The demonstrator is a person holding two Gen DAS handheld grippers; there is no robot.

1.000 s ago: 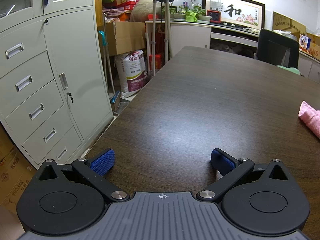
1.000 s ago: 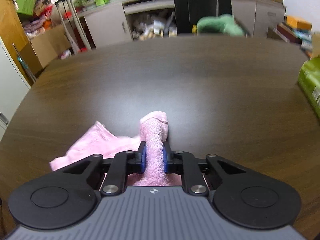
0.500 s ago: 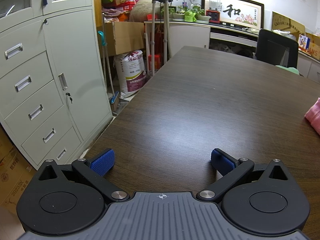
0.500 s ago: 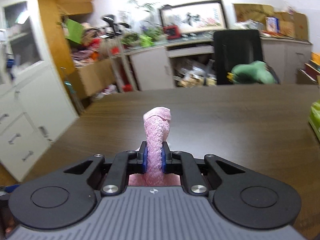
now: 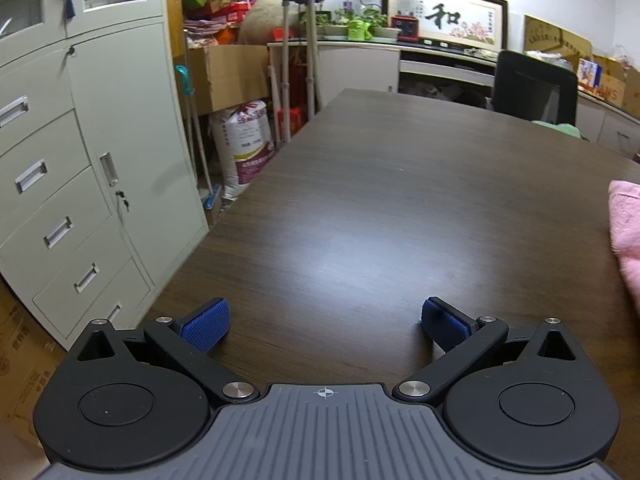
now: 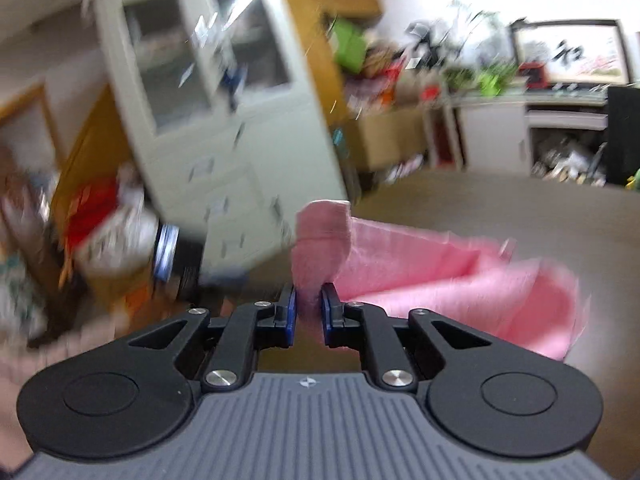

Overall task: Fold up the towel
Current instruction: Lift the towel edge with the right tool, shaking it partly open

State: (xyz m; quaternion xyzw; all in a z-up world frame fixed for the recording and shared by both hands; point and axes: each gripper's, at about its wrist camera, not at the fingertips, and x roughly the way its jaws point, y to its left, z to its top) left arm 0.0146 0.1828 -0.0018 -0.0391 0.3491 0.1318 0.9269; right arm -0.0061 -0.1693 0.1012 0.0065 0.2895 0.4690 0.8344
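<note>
In the right wrist view, a bunched corner of the pink towel (image 6: 320, 240) sticks up between the blue pads (image 6: 289, 312) of my right gripper (image 6: 308, 310). The jaws are easing open, but the pads still press on the cloth. The rest of the towel trails to the right in a lifted fold over the dark table (image 6: 520, 208); this view is blurred. In the left wrist view my left gripper (image 5: 324, 320) hovers wide open over the table (image 5: 380, 200) with nothing between its fingers. An edge of the towel (image 5: 626, 232) shows at the far right, well away from it.
A grey drawer cabinet (image 5: 80, 160) stands off the table's left edge, with a white sack (image 5: 248, 148) and tripod legs (image 5: 296, 60) beyond it. A black chair (image 5: 536, 92) sits at the far end by a counter with plants.
My right gripper has swung left and risen a little with the towel corner, dragging the cloth up off the table. In the left wrist view the towel edge has shifted. The left gripper has kept still.
</note>
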